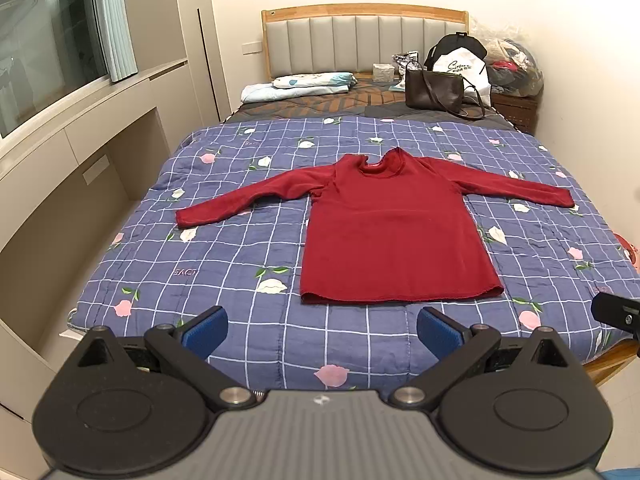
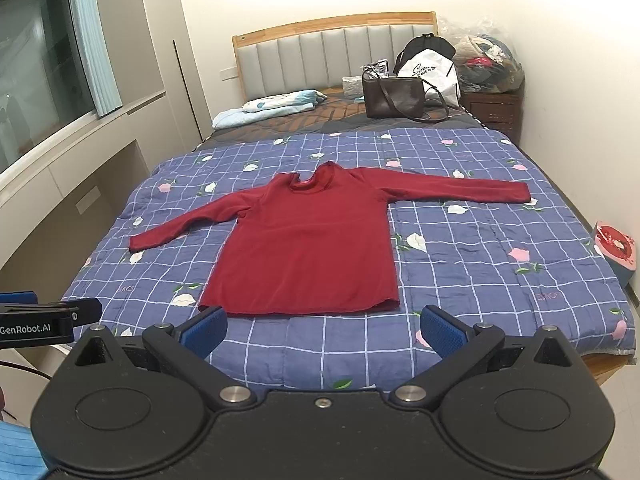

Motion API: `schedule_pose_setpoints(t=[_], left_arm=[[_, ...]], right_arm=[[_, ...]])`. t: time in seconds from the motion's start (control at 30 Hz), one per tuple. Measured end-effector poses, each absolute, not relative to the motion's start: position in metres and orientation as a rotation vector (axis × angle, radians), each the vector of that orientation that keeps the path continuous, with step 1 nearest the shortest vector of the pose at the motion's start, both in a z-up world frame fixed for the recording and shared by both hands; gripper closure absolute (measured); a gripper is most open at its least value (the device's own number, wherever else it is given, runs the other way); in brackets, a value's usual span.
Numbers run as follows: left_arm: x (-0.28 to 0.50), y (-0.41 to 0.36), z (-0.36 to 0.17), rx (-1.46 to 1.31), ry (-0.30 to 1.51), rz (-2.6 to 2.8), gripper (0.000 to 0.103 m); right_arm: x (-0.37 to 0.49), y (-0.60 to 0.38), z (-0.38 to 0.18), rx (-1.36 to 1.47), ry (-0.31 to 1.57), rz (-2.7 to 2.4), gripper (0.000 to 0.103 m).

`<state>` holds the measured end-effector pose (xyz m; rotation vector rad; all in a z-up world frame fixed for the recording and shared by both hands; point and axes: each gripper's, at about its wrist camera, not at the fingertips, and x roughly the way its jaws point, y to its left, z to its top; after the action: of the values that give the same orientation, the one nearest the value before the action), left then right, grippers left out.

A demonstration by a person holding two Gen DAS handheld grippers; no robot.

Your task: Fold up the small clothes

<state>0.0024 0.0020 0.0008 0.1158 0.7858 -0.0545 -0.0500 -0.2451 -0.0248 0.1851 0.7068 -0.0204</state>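
Observation:
A dark red long-sleeved shirt [image 1: 394,240] [image 2: 308,244] lies flat on the blue checked quilt [image 1: 248,248] [image 2: 480,264], collar toward the headboard, both sleeves spread out sideways. My left gripper [image 1: 322,330] hovers above the bed's foot, short of the shirt's hem, open with nothing between its blue pads. My right gripper [image 2: 323,330] is also open and empty, just in front of the hem. In the right wrist view the left gripper's black body [image 2: 44,316] shows at the left edge; in the left wrist view a part of the right one [image 1: 618,312] shows at the right edge.
Near the headboard [image 1: 360,36] sit a brown handbag [image 1: 434,90], a white bag, a black bag and folded light-blue bedding [image 1: 296,86]. A nightstand [image 1: 516,108] piled with bagged clothes stands at the far right. A built-in cabinet and window run along the left wall. A pink-red object [image 2: 616,246] lies beside the bed's right edge.

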Motion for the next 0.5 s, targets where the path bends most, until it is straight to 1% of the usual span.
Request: schedule_pose_setpoints(t=[0.5], left_arm=[[0.0043, 0.0068, 0.0017, 0.114, 0.788, -0.054, 0.000]], right_arm=[[-0.0487, -0.2449, -0.0250, 0.182, 0.711, -0.023, 0.000]])
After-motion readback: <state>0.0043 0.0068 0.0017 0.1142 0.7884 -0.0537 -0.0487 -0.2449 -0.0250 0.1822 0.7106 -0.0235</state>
